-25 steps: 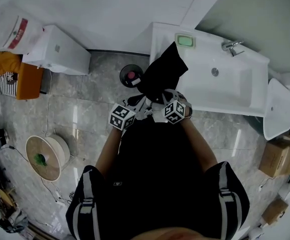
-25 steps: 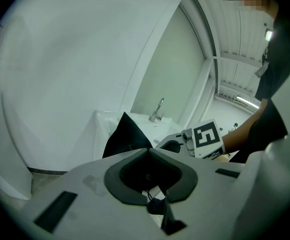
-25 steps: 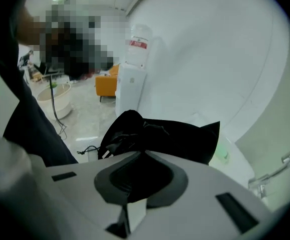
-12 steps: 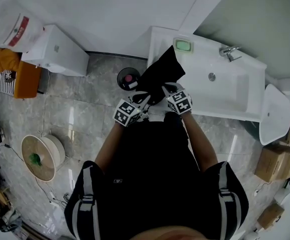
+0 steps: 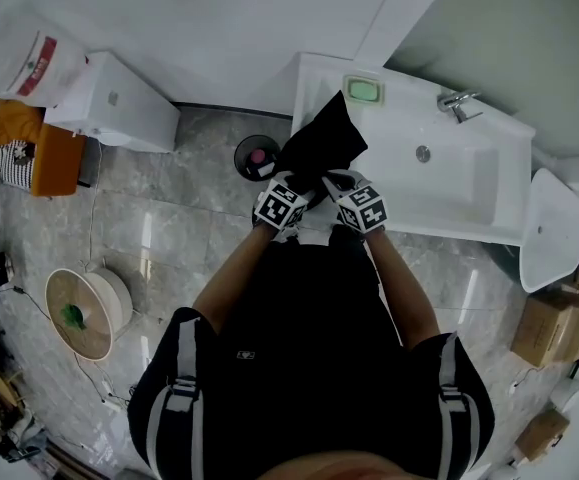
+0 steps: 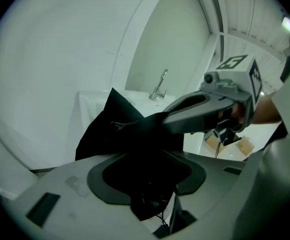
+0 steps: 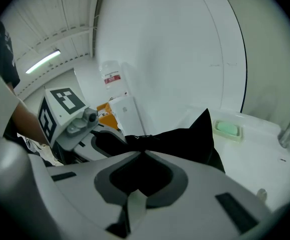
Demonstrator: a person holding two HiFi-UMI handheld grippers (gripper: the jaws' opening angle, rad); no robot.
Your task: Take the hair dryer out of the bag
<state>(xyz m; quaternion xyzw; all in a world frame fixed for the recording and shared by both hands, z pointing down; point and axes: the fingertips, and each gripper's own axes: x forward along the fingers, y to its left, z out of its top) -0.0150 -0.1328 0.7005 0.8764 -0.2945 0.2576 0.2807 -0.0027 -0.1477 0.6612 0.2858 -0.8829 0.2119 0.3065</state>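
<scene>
While my right gripper [image 7: 142,156] clamps the black bag [image 5: 321,143], my left gripper [image 6: 150,166] has just been opening its jaws, fabric loose between them. Beyond both, the bag stretches away lengthwise, its corner toward the sink [image 5: 469,193]. My left gripper has drawn in beside the right since earlier.

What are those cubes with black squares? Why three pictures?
A person at a white sink holds a grabbing tool in each hand; the cubes are part of them. One picture comes from a camera on the person's head, the other two from cameras on the tools. The right gripper has its jaws shut on a black bag. The left gripper has just been opening its jaws, with the bag's cloth between them. A green soap lies on the sink's edge. No hair dryer shows yet.
</scene>
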